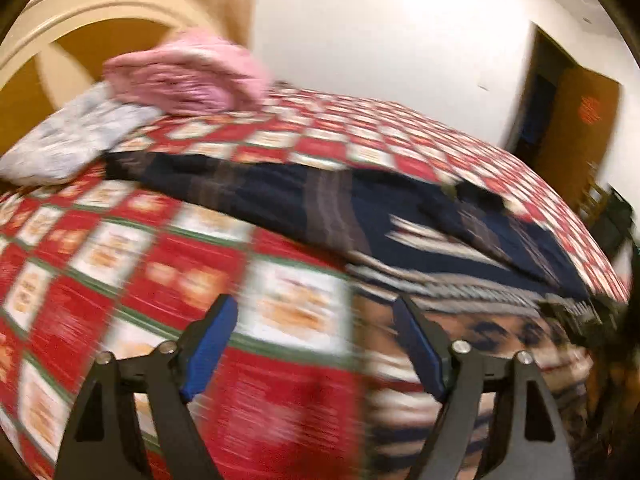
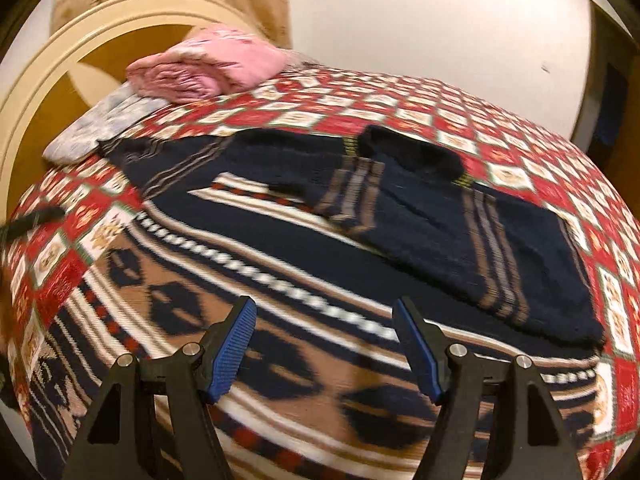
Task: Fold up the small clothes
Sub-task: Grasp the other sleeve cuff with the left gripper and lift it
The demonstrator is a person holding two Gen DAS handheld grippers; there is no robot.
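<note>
Both tools hang above the bed with nothing between their pads. The left tongs (image 1: 314, 344) stand wide apart over the red Santa-print bedspread (image 1: 100, 248), near the edge of a patterned knit. The right tongs (image 2: 324, 346) are equally apart, poised over the lower part of that knit, a navy, tan and white sweater (image 2: 248, 304) with diamond motifs and bands of stripes, spread flat across the bed.

Beyond the right tongs, lying on the sweater's upper half, is a second dark garment: a navy knit with tan stripes (image 2: 440, 220) and a yellow-trimmed collar, sleeves partly drawn in across its body. It looks loosely laid rather than squared off, though blur makes its edges hard to read.

At the far corner sits a pink garment (image 2: 208, 66), bundled into a compact fold, resting on a pale grey floral piece (image 2: 100, 120), itself lying flat near the cream curved headboard (image 2: 48, 60).

As a judgement, the pink and grey items look finished and set aside; the two dark knits are left, neither yet gripped.
</note>
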